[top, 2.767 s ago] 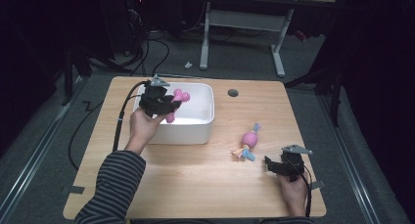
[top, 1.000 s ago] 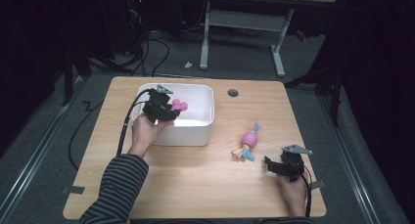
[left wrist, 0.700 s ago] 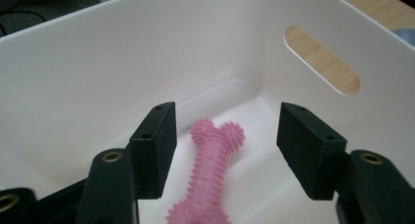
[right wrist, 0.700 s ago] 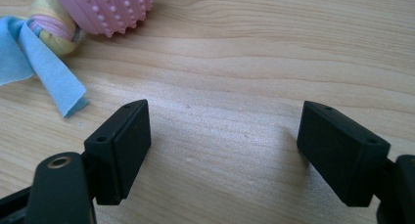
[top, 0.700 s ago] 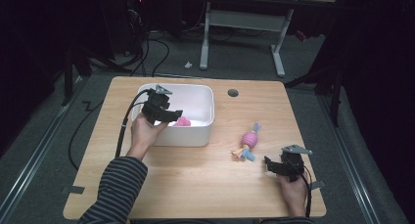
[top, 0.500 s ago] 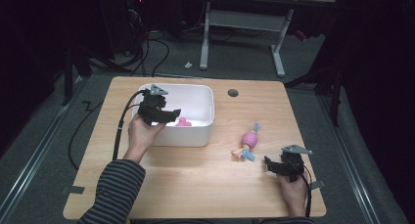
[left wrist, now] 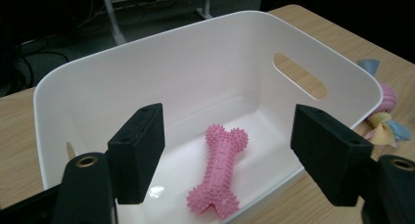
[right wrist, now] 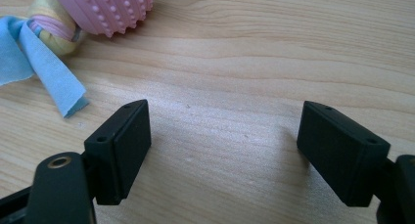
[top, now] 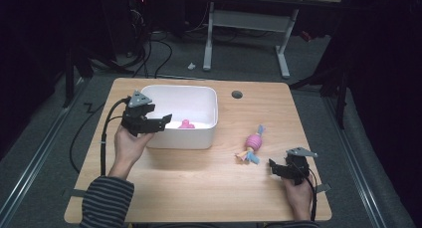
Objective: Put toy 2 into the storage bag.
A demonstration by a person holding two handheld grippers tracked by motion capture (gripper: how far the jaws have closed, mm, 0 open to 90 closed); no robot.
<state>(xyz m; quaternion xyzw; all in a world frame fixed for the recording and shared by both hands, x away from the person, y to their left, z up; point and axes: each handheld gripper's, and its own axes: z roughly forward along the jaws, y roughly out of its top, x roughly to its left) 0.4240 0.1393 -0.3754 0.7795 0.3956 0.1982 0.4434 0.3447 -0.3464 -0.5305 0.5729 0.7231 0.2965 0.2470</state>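
No labels I can read; pink bone (left wrist: 219, 171) lies in the white bin (left wrist: 88, 82) (far left), my left gripper (left wrist: 225, 155) has just been opening, empty, right gripper (right wrist: 222, 153) spread wide too.

Wooden table (top: 199, 178), grey desk frame (top: 246, 24) and cables (top: 149, 49) beyond.

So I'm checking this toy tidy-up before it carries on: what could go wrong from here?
The left gripper, whose jaws have just been opening, hangs empty at the white bin's near rim and could bump the wall. The rope toy lies loose on the table; the open right gripper may pinch only its thin blue strip, which might slip free.
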